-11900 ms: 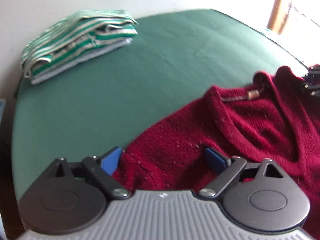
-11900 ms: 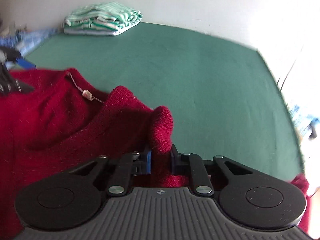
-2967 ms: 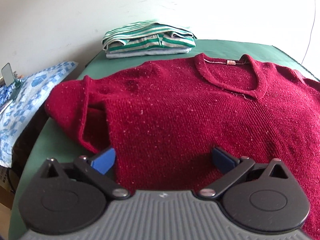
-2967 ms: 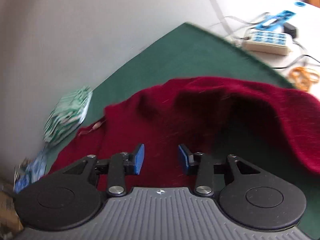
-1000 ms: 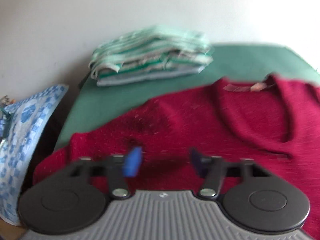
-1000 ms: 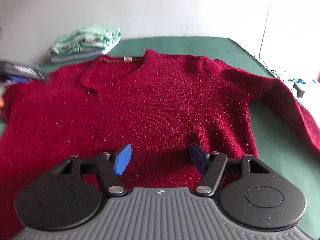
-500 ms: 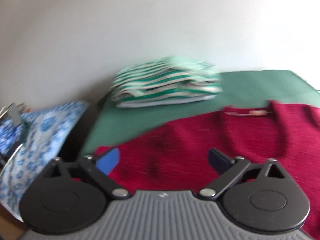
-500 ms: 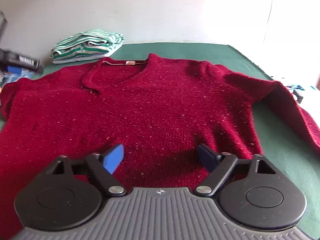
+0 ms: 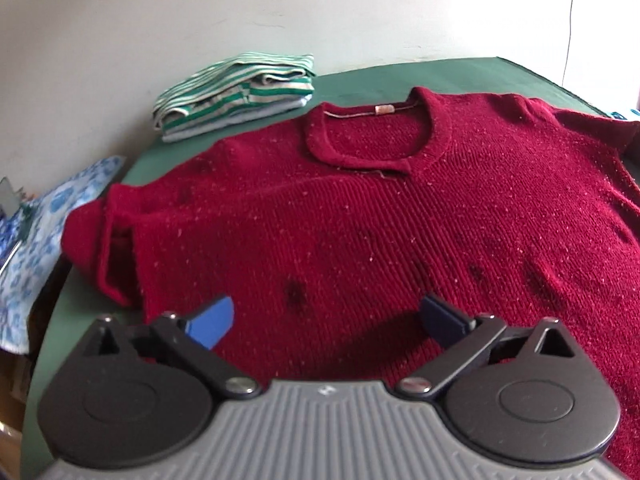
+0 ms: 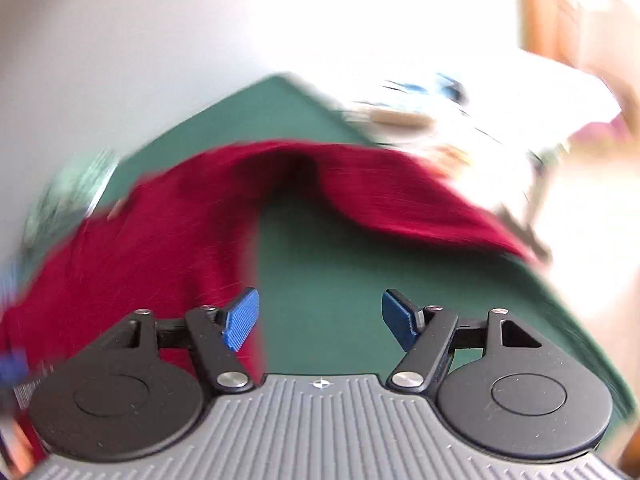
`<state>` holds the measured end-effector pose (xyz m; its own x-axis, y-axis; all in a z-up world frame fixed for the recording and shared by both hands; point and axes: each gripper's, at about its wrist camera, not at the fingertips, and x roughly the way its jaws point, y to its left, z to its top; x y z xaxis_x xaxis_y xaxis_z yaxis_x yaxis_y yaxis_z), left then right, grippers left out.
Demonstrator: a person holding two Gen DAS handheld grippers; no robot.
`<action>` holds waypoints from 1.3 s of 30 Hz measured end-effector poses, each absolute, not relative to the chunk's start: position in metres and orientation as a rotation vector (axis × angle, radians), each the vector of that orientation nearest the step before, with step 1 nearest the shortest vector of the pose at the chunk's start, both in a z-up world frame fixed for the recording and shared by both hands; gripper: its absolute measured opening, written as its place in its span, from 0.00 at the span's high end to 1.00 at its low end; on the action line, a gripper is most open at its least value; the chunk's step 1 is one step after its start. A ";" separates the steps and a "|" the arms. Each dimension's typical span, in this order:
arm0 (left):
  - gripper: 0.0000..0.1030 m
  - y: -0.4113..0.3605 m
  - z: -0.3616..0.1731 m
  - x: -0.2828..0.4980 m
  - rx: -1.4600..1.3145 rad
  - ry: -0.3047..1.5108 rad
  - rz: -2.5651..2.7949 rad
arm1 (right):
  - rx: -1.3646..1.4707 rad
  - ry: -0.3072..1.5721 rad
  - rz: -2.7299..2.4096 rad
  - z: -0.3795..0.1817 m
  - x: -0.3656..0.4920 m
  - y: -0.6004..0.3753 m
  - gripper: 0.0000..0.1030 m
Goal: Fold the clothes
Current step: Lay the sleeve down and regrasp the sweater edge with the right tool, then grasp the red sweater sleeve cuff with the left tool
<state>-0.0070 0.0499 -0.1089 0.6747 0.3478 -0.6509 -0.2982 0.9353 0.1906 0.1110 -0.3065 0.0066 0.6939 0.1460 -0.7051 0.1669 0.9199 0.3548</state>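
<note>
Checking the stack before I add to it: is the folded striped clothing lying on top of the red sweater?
No: the folded striped clothing sits on the green table behind the red sweater, beyond its collar.

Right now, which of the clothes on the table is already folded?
The green-striped top, stacked by the wall; the red sweater lies spread flat.

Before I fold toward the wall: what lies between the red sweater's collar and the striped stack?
In the left wrist view, only a bare strip of green table cover separates the red sweater from the striped stack.

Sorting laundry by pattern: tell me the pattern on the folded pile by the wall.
The folded pile has green and white stripes; the left wrist view shows it best.
</note>
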 end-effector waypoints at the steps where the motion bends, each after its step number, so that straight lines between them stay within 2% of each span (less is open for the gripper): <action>1: 0.01 0.048 -0.110 -0.009 0.073 0.737 0.377 | 0.465 0.810 -0.100 0.004 0.107 -0.331 0.31; 4: 0.01 0.038 -0.111 -0.009 0.119 0.721 0.410 | 0.616 0.823 -0.319 -0.007 0.097 -0.398 0.28; 8: 0.01 0.024 -0.113 -0.010 0.180 0.699 0.453 | 1.029 0.983 -0.300 -0.055 0.101 -0.455 0.28; 12: 0.01 0.008 -0.115 -0.010 0.281 0.677 0.497 | 1.349 0.994 -0.257 -0.095 0.110 -0.468 0.26; 16: 0.01 0.001 -0.116 -0.010 0.329 0.669 0.522 | 1.466 0.982 -0.209 -0.115 0.143 -0.465 0.24; 18: 0.01 0.003 -0.116 -0.011 0.317 0.671 0.525 | 1.468 0.950 -0.208 -0.117 0.163 -0.463 0.31; 19: 0.01 0.004 -0.115 -0.011 0.307 0.673 0.525 | 1.453 0.925 -0.229 -0.115 0.167 -0.465 0.48; 20: 0.01 0.005 -0.115 -0.011 0.297 0.675 0.527 | 1.405 0.889 -0.230 -0.107 0.169 -0.467 0.81; 21: 0.01 0.005 -0.115 -0.012 0.292 0.675 0.529 | 1.300 0.847 -0.215 -0.092 0.172 -0.464 0.93; 25: 0.01 0.002 -0.116 -0.013 0.304 0.672 0.540 | 0.712 0.630 -0.101 -0.009 0.185 -0.412 0.95; 27: 0.01 -0.001 -0.117 -0.012 0.323 0.669 0.545 | 0.508 0.557 0.022 0.018 0.184 -0.370 0.95; 33: 0.01 0.006 -0.116 -0.013 0.281 0.675 0.529 | 0.128 0.484 0.480 0.048 0.158 -0.230 0.95; 39: 0.01 0.042 -0.108 -0.012 0.018 0.743 0.468 | -0.259 0.519 0.759 0.005 0.105 -0.140 0.94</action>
<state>-0.0125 0.0419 -0.1075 0.6389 0.4163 -0.6469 -0.4035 0.8973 0.1789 0.1045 -0.1397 0.0049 0.6082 0.5869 -0.5345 -0.7111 0.7020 -0.0384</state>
